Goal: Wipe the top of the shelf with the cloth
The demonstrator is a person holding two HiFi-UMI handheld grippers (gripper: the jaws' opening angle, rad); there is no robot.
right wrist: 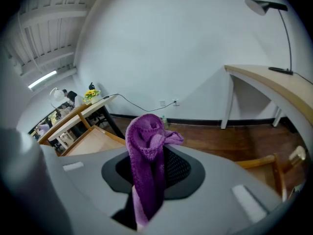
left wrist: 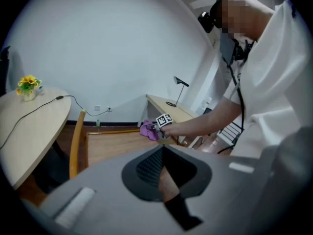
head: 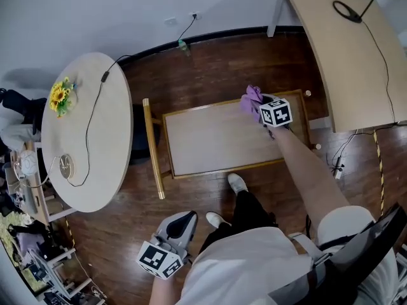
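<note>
The shelf top is a pale wooden rectangle with a raised rim, in the middle of the head view. My right gripper is over its far right corner, shut on a purple cloth. In the right gripper view the cloth bunches up out of the right gripper and hangs down between the jaws. My left gripper hangs low beside my body, off the shelf, jaws together with nothing in them. From the left gripper view, the shelf and the cloth lie ahead.
A round table with a yellow flower pot and a cable stands to the left. A curved desk with a lamp base fills the right. A small green bottle stands by the wall. My shoes are at the shelf's near edge.
</note>
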